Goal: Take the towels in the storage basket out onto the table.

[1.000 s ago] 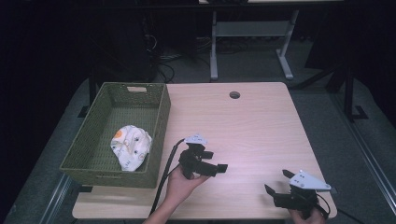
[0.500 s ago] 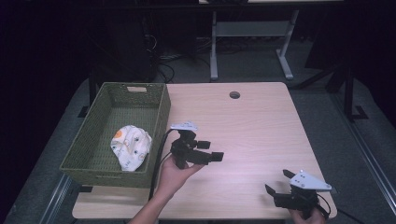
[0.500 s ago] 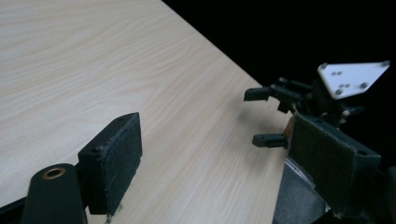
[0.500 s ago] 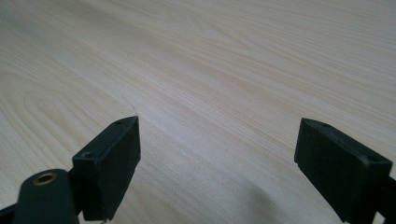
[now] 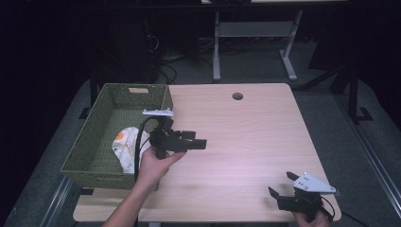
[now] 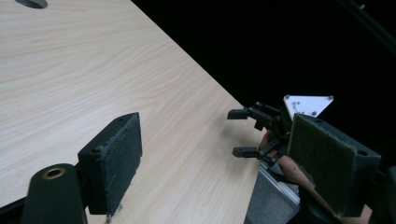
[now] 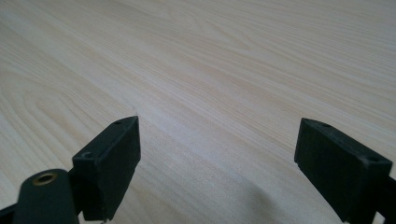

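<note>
My left gripper (image 5: pixel 197 141) hangs open above the table beside the basket's right wall, its jaws pointing right with nothing between them. In the left gripper view its own jaws (image 6: pixel 215 163) stand wide apart over bare wood, and the right gripper (image 6: pixel 245 133) shows farther off at the table's corner. My right gripper (image 5: pixel 280 195) rests open at the near right corner of the table. The right gripper view has its jaws (image 7: pixel 217 161) spread wide over bare tabletop. A white cloth with orange marks (image 5: pixel 125 146) lies in the green woven basket (image 5: pixel 92 142).
The basket stands on the table's left side, partly over its edge. A round cable hole (image 5: pixel 237 96) sits near the far edge of the light wooden table (image 5: pixel 250 137). A metal stand (image 5: pixel 255 33) and cables are on the floor beyond.
My left hand has lifted its gripper and carried it left and away, toward the basket's right wall. The right gripper has stayed put at the near right corner.
</note>
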`<state>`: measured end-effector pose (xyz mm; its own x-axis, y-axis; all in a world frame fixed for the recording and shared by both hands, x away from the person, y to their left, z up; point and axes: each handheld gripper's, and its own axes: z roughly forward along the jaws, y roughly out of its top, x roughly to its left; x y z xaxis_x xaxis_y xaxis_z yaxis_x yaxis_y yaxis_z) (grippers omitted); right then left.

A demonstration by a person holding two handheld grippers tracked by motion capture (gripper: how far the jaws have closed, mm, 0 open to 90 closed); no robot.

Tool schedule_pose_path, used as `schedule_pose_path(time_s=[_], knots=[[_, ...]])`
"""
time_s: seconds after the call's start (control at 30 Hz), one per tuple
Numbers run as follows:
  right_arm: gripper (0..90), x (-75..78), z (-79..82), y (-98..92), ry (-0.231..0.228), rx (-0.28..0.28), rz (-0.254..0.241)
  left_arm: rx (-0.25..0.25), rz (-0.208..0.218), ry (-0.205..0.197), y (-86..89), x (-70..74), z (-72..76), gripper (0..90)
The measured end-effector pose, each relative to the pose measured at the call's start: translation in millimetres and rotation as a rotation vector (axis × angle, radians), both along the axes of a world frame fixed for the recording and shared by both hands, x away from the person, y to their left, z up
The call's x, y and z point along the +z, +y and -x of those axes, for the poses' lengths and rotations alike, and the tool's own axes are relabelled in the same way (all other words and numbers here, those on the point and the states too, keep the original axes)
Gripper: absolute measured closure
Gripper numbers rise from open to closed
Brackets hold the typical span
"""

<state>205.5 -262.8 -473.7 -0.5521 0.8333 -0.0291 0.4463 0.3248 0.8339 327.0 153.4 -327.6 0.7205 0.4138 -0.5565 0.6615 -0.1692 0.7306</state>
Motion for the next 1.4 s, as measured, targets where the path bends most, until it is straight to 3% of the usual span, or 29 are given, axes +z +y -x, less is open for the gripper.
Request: schedule_pose_path(time_s=[0.23, 0.57, 0.83, 1.2, 1.4], knots=[[14.0, -0.3, -0.4, 1.7, 0.004, 0.002, 0.006, 0.016, 0.012, 0.028, 23.8, 6.6, -7.2, 17.0], [13.9, -0.9, -1.7, 1.4, -0.002, 0.0, 0.012, 0.033, 0.002, 0.038, 51.8, 13.9, -14.8, 17.0], [14.0, -1.1, -1.7, 1.3, 0.001, 0.003, 0.009, 0.092, 0.01, 0.047, 78.3, 15.3, -21.0, 17.0], [14.0, -1.5, -2.1, 1.8, 0.006, 0.0, 0.011, 0.147, -0.047, 0.053, 109.7, 17.1, -27.7, 17.0], [14.0, -1.6, -1.9, 1.5, 0.007, -0.003, 0.01, 0.193, -0.126, 0.04, 121.5, 15.1, -30.5, 17.1]])
